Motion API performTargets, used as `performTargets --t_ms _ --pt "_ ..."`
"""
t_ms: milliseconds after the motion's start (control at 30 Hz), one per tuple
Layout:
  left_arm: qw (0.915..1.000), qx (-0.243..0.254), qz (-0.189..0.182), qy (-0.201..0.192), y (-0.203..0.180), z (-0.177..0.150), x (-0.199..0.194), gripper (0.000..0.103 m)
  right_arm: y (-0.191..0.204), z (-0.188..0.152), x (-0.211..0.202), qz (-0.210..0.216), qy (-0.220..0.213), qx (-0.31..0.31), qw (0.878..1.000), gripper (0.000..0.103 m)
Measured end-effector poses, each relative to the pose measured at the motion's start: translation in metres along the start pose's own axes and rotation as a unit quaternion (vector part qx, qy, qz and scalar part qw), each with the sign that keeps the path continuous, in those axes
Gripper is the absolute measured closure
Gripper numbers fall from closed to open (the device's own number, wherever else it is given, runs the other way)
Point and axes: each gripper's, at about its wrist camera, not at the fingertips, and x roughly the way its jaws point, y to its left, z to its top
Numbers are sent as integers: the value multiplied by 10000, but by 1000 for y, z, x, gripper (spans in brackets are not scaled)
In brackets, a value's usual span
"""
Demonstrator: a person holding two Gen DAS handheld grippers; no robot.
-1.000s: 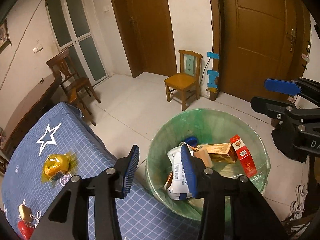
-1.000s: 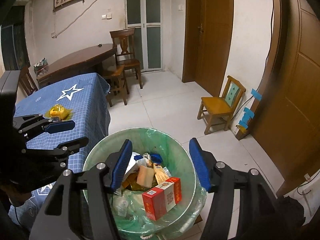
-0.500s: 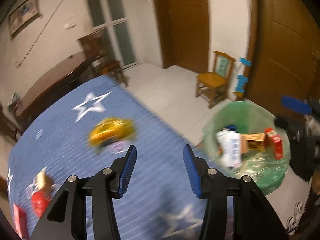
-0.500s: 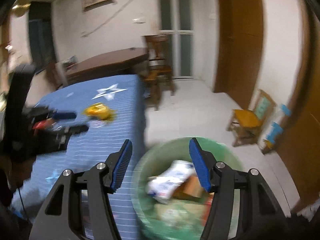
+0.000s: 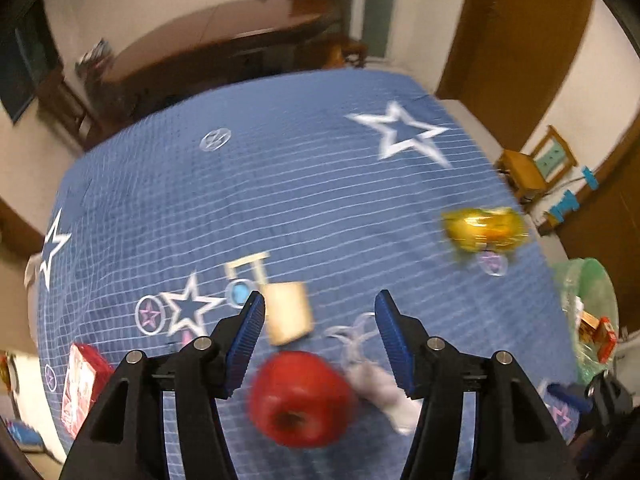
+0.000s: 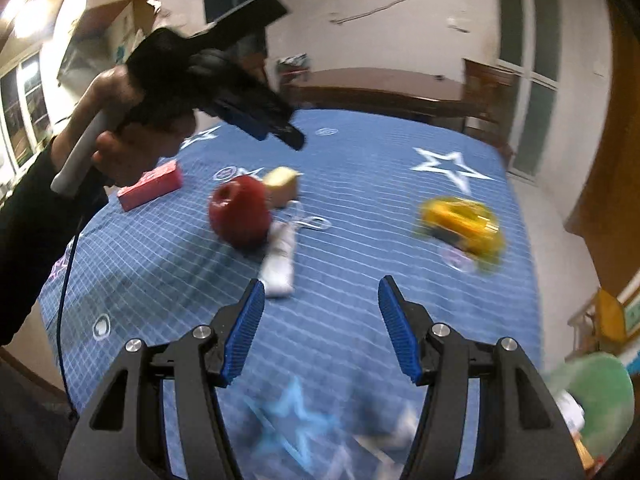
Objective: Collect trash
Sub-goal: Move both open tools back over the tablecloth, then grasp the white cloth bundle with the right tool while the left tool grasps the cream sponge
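My left gripper [image 5: 320,336] hangs over the blue star-patterned tablecloth [image 5: 280,184], jaws opening and nothing between them. Below it lie a red apple [image 5: 298,396], a tan block [image 5: 288,316] and a white crumpled wrapper [image 5: 380,392]. A yellow shiny wrapper [image 5: 484,228] rests further right. My right gripper [image 6: 320,332] is open and still widening, empty, above the cloth near the white wrapper [image 6: 280,264]. In the right wrist view the apple [image 6: 240,212], tan block [image 6: 282,186], yellow wrapper [image 6: 460,220] and the left gripper [image 6: 276,130] in a hand all show.
A red box lies at the table's left [image 5: 82,380] [image 6: 152,184]. The green-lined trash bin [image 5: 588,312] [image 6: 592,396] stands off the table's right edge, holding packets. A dark wooden table [image 5: 224,36] and a small wooden chair [image 5: 532,168] stand beyond.
Both grippers swung from above the trash bin to over the blue table. The left gripper's jaws have spread wider. The bin now sits at the right edge of both views.
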Motion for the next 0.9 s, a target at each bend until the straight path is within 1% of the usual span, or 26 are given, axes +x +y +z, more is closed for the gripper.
performTargets --t_ms 67,133,233,267,333,367,433,467,500,533,567,600,767,900 --pt "9998 -48 14 190 11 3 18 44 7 7 23 -11 108 -9 9999 38" --pt "9994 -155 113 280 17 4 34 44 14 13 46 112 260 84 9996 38" --pt "9984 -204 -121 516 24 8 57 44 21 18 69 237 456 127 9986 38" --pt "9983 -147 -80 553 24 9 63 44 24 20 75 264 497 110 9984 39" --pt "9979 -99 -78 635 23 10 73 44 27 22 85 211 604 58 9979 46" --pt "9972 -66 -99 735 21 9 79 48 28 23 90 190 664 56 9976 52" --pt "9963 -49 -62 861 21 8 89 56 28 24 101 120 795 70 9967 58" --pt "9961 -62 -56 879 21 7 91 59 27 22 103 101 840 71 9964 63" --pt "9961 -64 -31 879 21 6 93 62 27 21 107 100 900 79 9959 71" --pt "9963 -82 17 861 23 6 94 66 27 19 110 98 940 83 9955 74" --pt "9964 -109 5 835 25 7 94 68 27 17 112 115 985 97 9950 76" --pt "9967 -126 -25 804 27 7 94 68 26 16 114 213 1012 138 9945 80" --pt "9985 -190 9 504 31 8 80 71 27 13 109 232 894 265 9954 80" --pt "9997 -239 37 45 28 9 44 71 17 16 81 136 554 389 9976 80"
